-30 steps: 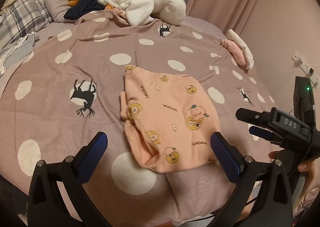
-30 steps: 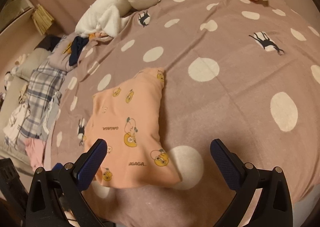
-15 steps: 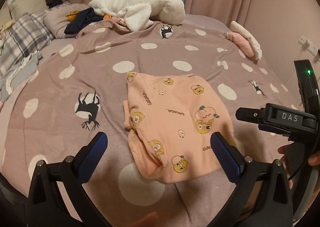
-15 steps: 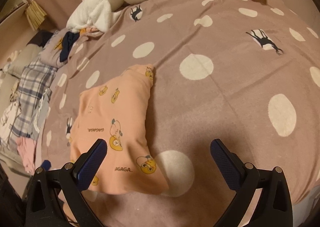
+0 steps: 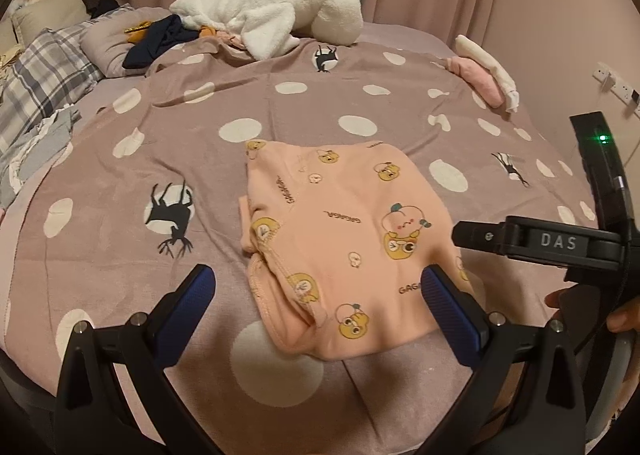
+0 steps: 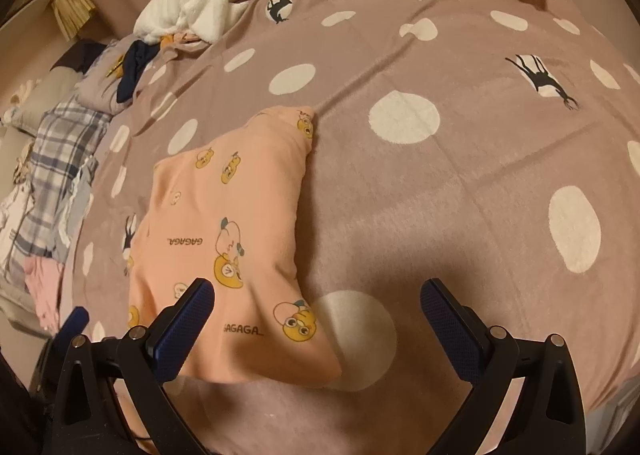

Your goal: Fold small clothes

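1. Here, the left gripper (image 5: 318,297) hangs with its jaws spread wide and nothing between them; its two fingers carry blue, finely ribbed pads (image 5: 191,297) on black frames.
2. The right gripper (image 6: 318,297) is likewise wide apart and empty, built the same way; in the left wrist view its black body marked "DAS" reaches in from the right, with a green light lit on it.
3. A person's fingers (image 5: 618,321) curl beneath that body at the right edge.
4. One folded peach garment (image 5: 348,243) lies flat ahead of both grippers, touched by neither; it is soft knit with stitched hems, printed with yellow cartoon figures and "GAGAGA" lettering, and roughly rectangular.
5. It rests on a mauve bedspread (image 5: 120,183) scattered with white dots and black deer silhouettes.
6. Further off sit one fluffy white blanket (image 5: 276,19) heaped at the head, one stack of pink and white folded clothes (image 5: 486,77) near the right edge, and one plaid pillow (image 5: 40,83) at the left.
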### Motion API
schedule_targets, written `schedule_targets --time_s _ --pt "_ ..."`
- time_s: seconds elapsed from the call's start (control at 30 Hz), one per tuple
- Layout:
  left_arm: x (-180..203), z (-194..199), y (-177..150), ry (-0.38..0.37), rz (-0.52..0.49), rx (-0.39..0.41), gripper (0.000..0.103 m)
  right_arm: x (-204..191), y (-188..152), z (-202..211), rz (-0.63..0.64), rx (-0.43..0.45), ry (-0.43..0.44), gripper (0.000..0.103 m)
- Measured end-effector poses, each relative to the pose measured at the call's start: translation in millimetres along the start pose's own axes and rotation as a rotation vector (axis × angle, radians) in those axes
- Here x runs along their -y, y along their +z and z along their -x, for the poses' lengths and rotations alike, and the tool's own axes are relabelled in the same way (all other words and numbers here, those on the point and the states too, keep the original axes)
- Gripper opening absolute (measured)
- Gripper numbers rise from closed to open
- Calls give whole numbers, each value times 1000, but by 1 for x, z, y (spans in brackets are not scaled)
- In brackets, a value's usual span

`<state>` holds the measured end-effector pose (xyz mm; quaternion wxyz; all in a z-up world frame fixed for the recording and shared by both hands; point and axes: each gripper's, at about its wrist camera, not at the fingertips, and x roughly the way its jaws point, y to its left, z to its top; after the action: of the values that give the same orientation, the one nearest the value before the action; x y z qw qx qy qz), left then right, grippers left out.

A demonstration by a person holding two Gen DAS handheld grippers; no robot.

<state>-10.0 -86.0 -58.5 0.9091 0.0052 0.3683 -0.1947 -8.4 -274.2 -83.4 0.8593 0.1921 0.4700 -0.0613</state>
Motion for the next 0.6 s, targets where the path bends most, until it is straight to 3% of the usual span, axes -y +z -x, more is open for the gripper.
schedule_targets --time_s 0.6 --pt "4 -6 -1 9 -22 -8 103 -3 -2 -7 3 -27 -20 102"
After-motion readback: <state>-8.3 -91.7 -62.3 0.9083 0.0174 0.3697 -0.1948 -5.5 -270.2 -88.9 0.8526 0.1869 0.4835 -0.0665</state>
